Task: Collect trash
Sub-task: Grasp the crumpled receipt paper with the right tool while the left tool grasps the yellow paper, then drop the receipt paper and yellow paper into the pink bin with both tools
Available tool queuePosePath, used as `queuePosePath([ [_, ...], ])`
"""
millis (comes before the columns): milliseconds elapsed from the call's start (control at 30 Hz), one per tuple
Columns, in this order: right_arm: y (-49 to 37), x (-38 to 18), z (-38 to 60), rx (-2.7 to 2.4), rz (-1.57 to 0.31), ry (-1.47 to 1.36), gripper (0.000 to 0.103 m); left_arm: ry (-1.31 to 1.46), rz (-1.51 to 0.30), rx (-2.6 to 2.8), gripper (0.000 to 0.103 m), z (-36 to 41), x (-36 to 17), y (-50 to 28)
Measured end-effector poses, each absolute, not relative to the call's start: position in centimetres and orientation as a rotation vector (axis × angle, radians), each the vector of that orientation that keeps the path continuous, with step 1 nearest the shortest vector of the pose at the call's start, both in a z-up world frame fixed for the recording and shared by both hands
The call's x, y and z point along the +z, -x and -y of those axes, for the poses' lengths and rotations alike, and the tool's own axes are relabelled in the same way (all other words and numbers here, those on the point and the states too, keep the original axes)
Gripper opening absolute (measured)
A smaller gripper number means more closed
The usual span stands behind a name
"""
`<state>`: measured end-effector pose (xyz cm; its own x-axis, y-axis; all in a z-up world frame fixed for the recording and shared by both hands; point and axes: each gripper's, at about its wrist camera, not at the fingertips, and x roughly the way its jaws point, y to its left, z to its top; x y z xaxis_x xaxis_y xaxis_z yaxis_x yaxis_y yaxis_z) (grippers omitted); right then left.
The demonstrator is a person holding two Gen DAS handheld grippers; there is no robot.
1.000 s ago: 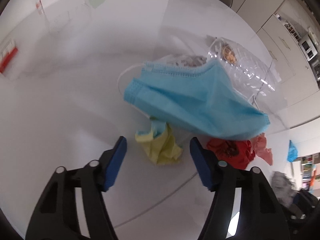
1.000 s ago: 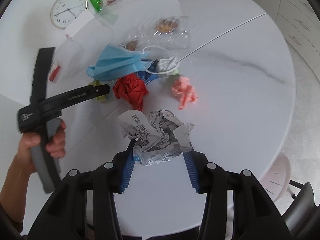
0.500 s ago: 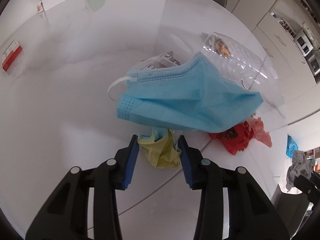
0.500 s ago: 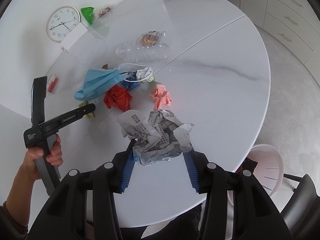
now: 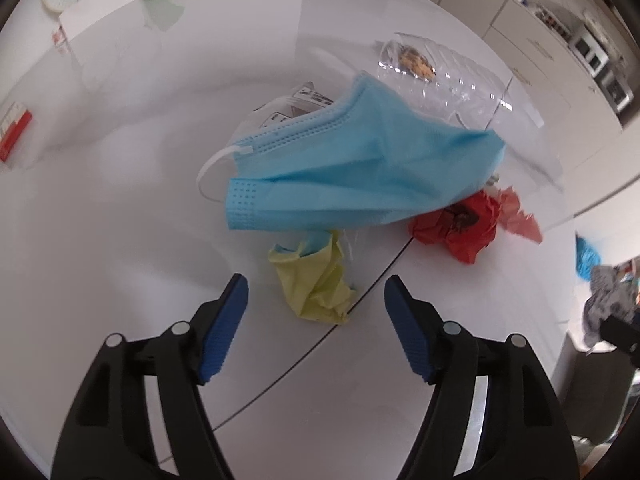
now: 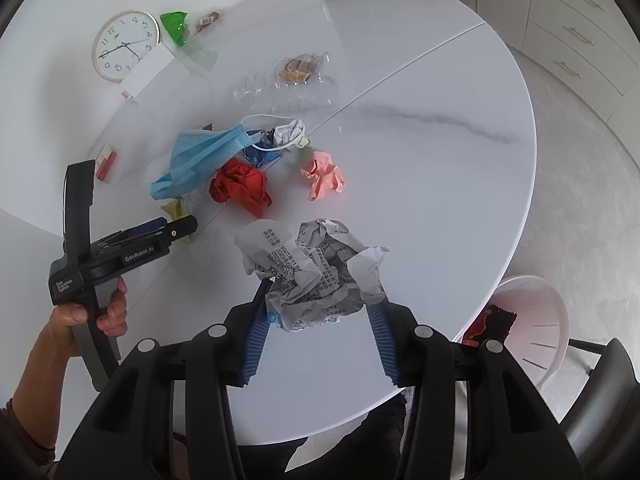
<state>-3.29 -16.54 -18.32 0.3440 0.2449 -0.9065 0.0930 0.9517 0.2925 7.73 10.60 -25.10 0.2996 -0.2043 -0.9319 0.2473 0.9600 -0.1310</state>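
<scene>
My left gripper (image 5: 316, 292) is open, its blue pads on either side of a crumpled yellow paper (image 5: 316, 284) that lies on the white round table (image 5: 120, 208). A blue face mask (image 5: 360, 164) lies just beyond it, with a red paper ball (image 5: 460, 224) to the right. My right gripper (image 6: 320, 312) is shut on a crumpled printed grey paper (image 6: 316, 276), held above the table. From the right wrist view the left gripper (image 6: 176, 232) sits by the mask (image 6: 200, 160), the red ball (image 6: 240, 188) and a pink paper ball (image 6: 324, 176).
A clear plastic bottle (image 6: 288, 84), a wall clock (image 6: 124, 48), a green wrapper (image 6: 176, 28) and a small red packet (image 6: 106, 162) lie on the far side. A white bin (image 6: 532, 320) stands on the floor past the table's right edge.
My left gripper closed around the yellow paper half a second ago and is open again now, the paper still on the table. My right gripper lifted higher with the grey paper.
</scene>
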Motion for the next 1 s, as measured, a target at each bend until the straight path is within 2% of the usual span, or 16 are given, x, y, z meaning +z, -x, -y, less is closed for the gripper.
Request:
queuePosePath([
  [33, 3.3, -18.4, 16.5, 0.100, -1.222, -0.318, 0.048, -0.049, -1.231, -0.301, 0.055, -10.7, -25.3, -7.8],
  [167, 3.5, -18.3, 16.5, 0.096, -1.219, -0.319, 0.048, -0.063, -1.222, -0.313, 0.033, -11.1, -25.3, -7.7],
  [400, 4.0, -17.7, 16.7, 0.094, -1.194, -0.324, 0.048, -0.068, -1.225, -0.299, 0.033, -12.1, -24.2, -6.5],
  [600, 6.8, -16.4, 20.4, 0.016, -1.134, -0.370, 0.048, -0.122, -1.194, -0.338, 0.033, -9.6, -19.3, -3.2],
  [833, 12.5, -17.4, 28.2, -0.196, -1.160, -0.338, 0.048, -0.133, -1.172, -0.529, 0.033, 0.0, -14.7, 0.6],
  [1000, 15.5, -21.3, 33.7, -0.291, -1.212, -0.376, 0.050, -0.208, -1.161, -0.669, 0.033, 8.2, -14.4, 2.9],
])
